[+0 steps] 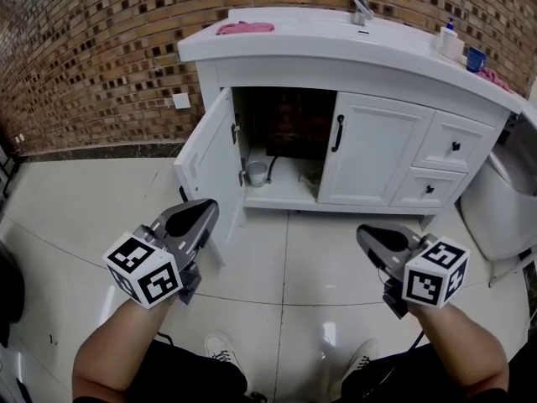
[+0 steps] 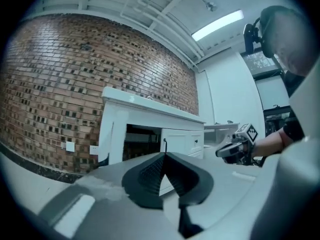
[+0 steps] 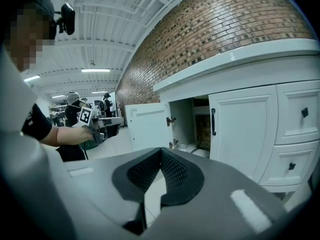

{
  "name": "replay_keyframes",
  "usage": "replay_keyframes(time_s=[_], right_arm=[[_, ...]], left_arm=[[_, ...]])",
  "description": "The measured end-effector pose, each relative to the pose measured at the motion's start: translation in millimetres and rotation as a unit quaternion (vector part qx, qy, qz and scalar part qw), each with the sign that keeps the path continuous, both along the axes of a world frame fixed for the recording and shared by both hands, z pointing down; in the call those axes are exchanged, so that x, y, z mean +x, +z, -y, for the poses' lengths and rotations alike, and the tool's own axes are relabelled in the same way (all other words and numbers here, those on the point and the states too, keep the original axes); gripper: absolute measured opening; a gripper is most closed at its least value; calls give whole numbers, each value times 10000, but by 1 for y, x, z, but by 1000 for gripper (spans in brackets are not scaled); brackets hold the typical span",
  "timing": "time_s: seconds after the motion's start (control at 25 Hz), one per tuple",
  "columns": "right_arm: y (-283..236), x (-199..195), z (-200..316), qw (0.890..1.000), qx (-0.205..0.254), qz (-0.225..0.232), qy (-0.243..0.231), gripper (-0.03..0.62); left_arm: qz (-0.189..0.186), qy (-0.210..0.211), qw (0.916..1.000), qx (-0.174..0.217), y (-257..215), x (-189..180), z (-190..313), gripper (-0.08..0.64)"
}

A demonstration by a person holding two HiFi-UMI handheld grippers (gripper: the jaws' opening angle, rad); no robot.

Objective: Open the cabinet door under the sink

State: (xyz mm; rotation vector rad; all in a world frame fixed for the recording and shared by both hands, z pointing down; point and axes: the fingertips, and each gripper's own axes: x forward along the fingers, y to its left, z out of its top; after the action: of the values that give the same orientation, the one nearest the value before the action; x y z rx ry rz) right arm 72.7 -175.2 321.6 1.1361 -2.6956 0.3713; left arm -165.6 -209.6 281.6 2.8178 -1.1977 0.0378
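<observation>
Left cabinet door (image 1: 204, 154) swung open; left gripper (image 1: 208, 206) jaws together, empty; right gripper (image 1: 364, 236) jaws together, empty

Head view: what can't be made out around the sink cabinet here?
- In shadow: the back of the cabinet interior is dark, so any pipework there cannot be told.
- Cut off: the faucet runs past the top edge, and the white fixture past the right edge.
- Too small: the bottle on the countertop, label unreadable.
</observation>
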Motion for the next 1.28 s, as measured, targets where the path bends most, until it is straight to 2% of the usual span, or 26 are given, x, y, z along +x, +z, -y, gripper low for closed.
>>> replay_keyframes(time_s=[0.28,0.68,1.0,1.28], right_arm=[[-3,8,-3,9999,-15,45,110,6],[-8,15,-15,9997,12,130,211,6],[-2,29,-18,9992,-18,45,399,6],[2,30,-19,9996,-63,9,283,6]], left_arm=[[236,604,9978,-169,14,54,-6,8],[403,1399,9893,-119,20,118,-26,7],[482,1678,9844,-199,29,144,-28,7],[506,1741,9831,-267,31,149,-33,8]])
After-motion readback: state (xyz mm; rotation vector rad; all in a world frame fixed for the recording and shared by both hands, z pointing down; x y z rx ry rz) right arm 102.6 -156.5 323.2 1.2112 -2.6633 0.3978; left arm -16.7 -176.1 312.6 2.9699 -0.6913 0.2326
